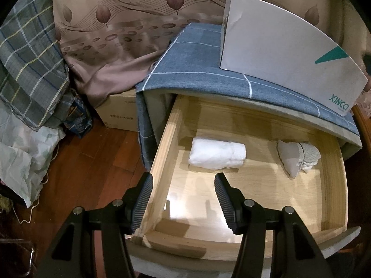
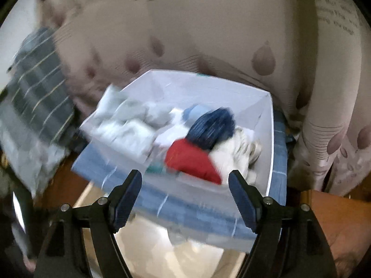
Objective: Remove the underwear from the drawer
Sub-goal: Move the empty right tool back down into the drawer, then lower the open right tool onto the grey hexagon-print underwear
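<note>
Left gripper [image 1: 183,186] & right gripper [image 2: 185,185]: black plastic frames w/ triangular cut-outs, silver pivot screws, ribbed dark pads [image 1: 145,199]; right pads [image 2: 243,199] appear bluish.

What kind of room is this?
Probably a bedroom. An open wooden drawer holds rolled underwear, a white box of folded clothes sits on the cloth-covered cabinet, and a leaf-print curtain hangs behind.

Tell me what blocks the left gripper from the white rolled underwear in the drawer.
Nothing visible. The left gripper hangs open over the open drawer, with only bare drawer floor between its jaws and the white roll.
</note>
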A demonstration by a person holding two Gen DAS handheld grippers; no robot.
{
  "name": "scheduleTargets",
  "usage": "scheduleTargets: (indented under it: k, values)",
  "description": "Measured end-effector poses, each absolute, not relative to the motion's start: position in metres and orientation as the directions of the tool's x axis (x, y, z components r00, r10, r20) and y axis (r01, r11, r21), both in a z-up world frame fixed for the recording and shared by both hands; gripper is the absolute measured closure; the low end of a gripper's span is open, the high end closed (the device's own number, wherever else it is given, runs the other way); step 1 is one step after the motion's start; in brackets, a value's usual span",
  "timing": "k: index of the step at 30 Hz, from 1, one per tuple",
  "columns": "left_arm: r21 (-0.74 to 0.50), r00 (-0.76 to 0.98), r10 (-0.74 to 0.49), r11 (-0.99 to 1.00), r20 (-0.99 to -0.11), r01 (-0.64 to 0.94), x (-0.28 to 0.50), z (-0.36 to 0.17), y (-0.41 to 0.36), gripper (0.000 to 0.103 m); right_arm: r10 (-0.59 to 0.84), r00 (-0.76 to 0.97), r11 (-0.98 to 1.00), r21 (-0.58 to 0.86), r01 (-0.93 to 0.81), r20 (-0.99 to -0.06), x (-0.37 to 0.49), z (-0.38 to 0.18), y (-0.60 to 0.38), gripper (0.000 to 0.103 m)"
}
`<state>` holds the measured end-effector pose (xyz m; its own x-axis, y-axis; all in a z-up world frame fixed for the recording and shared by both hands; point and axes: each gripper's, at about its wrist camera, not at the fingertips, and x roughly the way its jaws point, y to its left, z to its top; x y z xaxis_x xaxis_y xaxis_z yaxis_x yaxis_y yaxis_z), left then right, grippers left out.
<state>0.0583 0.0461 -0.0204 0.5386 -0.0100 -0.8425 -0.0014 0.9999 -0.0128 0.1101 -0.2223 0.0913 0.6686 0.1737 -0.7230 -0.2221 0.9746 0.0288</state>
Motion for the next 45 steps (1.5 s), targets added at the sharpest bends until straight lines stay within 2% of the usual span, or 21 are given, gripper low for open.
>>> scheduleTargets:
  k: [5, 9, 14, 31, 38, 45]
  values:
    - [-0.009, 0.541, -0.006, 1.0, -0.841, -0.003, 0.058, -0.02, 0.046, 0.046, 0.187, 0.625, 0.932, -0.063, -0.356, -0.758, 0.067, 0.06, -0.206, 0.03]
    - [-0.002, 0.546, -0.004, 1.0, -0.838, 0.004, 0.057, -0.019, 0.044, 0.046, 0.181, 0.561, 0.903, -0.089, -0.42, -0.808, 0.053, 0.024, -0.199, 0.041]
    - [0.006, 0.546, 0.01, 1.0, -0.837, -0.008, 0.056, -0.019, 0.045, 0.046, 0.155, 0.511, 0.878, -0.118, -0.464, -0.846, 0.052, -0.014, -0.194, 0.046]
    - [-0.07, 0.525, -0.019, 0.994, -0.851, -0.079, 0.058, -0.021, 0.07, 0.046, 0.097, 0.421, 0.779, -0.195, -0.596, -0.902, 0.082, -0.103, -0.179, 0.05]
    - [-0.091, 0.518, -0.031, 0.992, -0.855, -0.091, 0.06, -0.022, 0.072, 0.046, 0.035, 0.451, 0.709, -0.296, -0.64, -0.892, 0.082, -0.128, -0.169, 0.05]
    - [-0.087, 0.516, -0.034, 0.993, -0.856, -0.078, 0.06, -0.023, 0.069, 0.046, 0.02, 0.491, 0.672, -0.352, -0.652, -0.871, 0.082, -0.144, -0.165, 0.044]
